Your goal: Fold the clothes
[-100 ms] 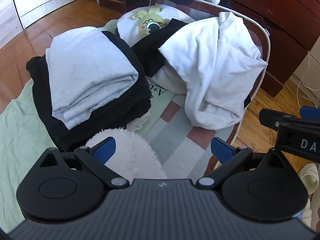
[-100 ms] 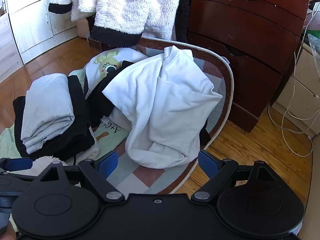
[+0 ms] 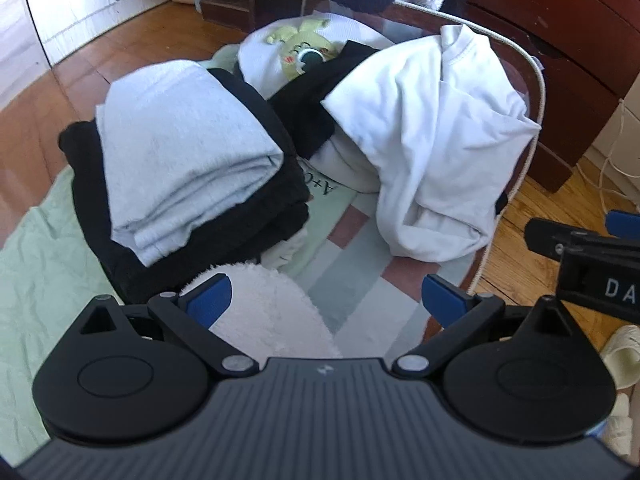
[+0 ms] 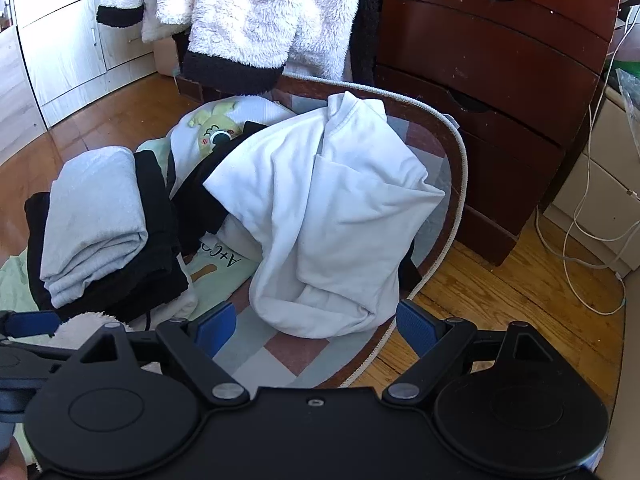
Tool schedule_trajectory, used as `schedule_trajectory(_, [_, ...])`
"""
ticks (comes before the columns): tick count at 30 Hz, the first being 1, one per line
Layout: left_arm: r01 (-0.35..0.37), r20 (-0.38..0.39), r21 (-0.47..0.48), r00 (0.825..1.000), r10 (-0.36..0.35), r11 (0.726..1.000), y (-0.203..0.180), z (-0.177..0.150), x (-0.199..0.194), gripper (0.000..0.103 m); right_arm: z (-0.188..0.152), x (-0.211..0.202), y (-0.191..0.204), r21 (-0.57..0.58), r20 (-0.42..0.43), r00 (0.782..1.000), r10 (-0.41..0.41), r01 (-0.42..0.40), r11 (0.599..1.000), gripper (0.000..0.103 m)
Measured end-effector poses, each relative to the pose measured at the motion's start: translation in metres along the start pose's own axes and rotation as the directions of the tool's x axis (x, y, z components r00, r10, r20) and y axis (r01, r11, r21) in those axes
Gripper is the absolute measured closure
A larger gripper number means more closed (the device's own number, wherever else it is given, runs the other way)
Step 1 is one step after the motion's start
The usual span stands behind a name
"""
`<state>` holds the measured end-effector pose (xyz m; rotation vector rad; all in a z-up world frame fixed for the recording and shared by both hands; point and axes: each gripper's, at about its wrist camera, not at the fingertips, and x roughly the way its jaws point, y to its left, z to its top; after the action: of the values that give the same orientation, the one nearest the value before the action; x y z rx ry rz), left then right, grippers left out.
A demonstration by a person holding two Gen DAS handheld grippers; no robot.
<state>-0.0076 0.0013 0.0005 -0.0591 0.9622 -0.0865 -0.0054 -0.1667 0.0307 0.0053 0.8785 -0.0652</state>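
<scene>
A crumpled white shirt (image 3: 432, 152) (image 4: 340, 216) lies in a heap on the checked mat (image 3: 352, 280) (image 4: 280, 356), on top of a black garment (image 3: 308, 108) and a white top with a green cartoon print (image 3: 296, 48) (image 4: 208, 132). To its left stands a folded stack: a light grey piece (image 3: 180, 160) (image 4: 96, 220) over black clothes (image 3: 224, 232) (image 4: 156, 240). My left gripper (image 3: 326, 300) is open above a fluffy white item (image 3: 272, 316), holding nothing. My right gripper (image 4: 316, 326) is open just in front of the white shirt, holding nothing.
A dark wooden chest of drawers (image 4: 492, 92) stands right behind the mat. A fluffy white garment with black cuffs (image 4: 240, 20) hangs above the pile. White cables (image 4: 592, 240) trail over the wooden floor at right. A pale green cloth (image 3: 36, 280) lies at left.
</scene>
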Motion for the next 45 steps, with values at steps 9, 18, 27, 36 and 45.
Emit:
schedule_trajectory(9, [0.018, -0.02, 0.01, 1.0, -0.018, 1.0, -0.009, 0.006, 0.0, 0.0, 0.001, 0.003, -0.003, -0.002, -0.019, 1.0, 0.004, -0.004, 1.0, 0.013])
schedule_trajectory(18, [0.028, -0.018, 0.022, 0.999, -0.027, 0.999, -0.007, 0.006, 0.002, 0.0, -0.001, 0.006, -0.004, -0.008, -0.009, 1.0, -0.011, 0.011, 1.0, 0.013])
schedule_trajectory(27, [0.022, -0.029, 0.026, 0.999, -0.022, 0.999, -0.009, 0.005, 0.006, 0.0, -0.002, 0.011, -0.007, 0.013, -0.027, 0.998, 0.055, -0.055, 0.998, 0.013])
schedule_trajectory(36, [0.025, -0.038, 0.017, 0.999, -0.024, 1.0, -0.007, 0.006, 0.009, 0.0, -0.003, 0.01, -0.002, -0.007, -0.008, 0.999, 0.054, -0.054, 0.999, 0.013])
schedule_trajectory(45, [0.025, -0.05, 0.015, 0.998, -0.024, 1.0, -0.007, 0.005, 0.012, 0.0, -0.003, 0.014, -0.003, -0.004, -0.02, 0.998, 0.062, -0.062, 0.998, 0.013])
